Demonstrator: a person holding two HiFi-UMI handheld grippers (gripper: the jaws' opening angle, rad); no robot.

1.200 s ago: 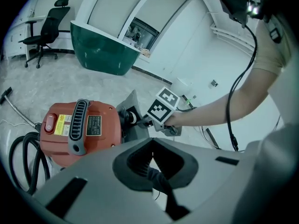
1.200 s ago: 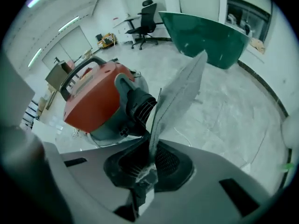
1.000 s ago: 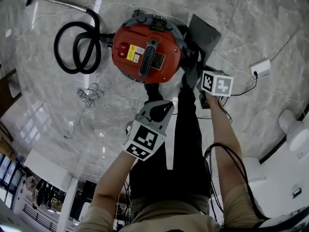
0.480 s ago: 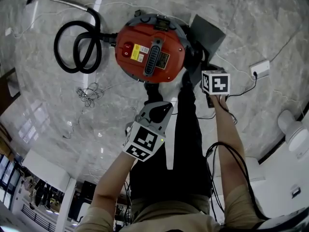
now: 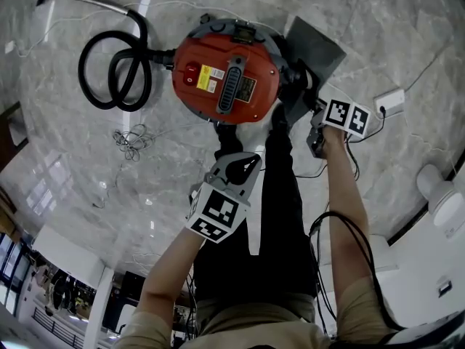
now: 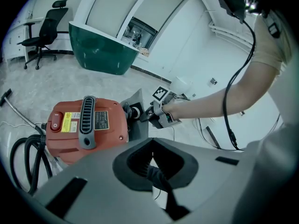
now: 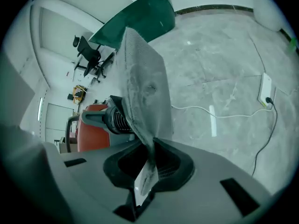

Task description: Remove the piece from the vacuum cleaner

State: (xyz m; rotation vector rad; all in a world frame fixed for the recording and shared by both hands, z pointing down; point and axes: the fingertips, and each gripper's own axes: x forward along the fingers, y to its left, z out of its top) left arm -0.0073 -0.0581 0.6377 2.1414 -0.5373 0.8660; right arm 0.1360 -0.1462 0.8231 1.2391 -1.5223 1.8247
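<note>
The red vacuum cleaner (image 5: 225, 67) stands on the marble floor, in front of my legs. A grey fabric bag (image 5: 314, 46) hangs off its right side, fixed to a black ribbed outlet (image 7: 116, 116). My right gripper (image 5: 314, 126) is shut on the lower edge of that bag (image 7: 145, 87), and the cloth runs down between its jaws. My left gripper (image 5: 236, 164) hovers near the cleaner's front edge, apart from it, with its jaws together and nothing between them. The left gripper view shows the cleaner (image 6: 86, 125), the bag (image 6: 136, 120) and the right gripper (image 6: 161, 115) at it.
A black hose (image 5: 116, 71) coils left of the cleaner, and a metal wand (image 5: 94, 4) runs to the top left. A tangle of thin wire (image 5: 131, 140) lies on the floor. A white power adapter (image 5: 391, 102) with its cord sits at the right.
My right gripper has swung to the right and turned, still holding the grey bag, which now stands out farther to the right. The left gripper has stayed where it was.
</note>
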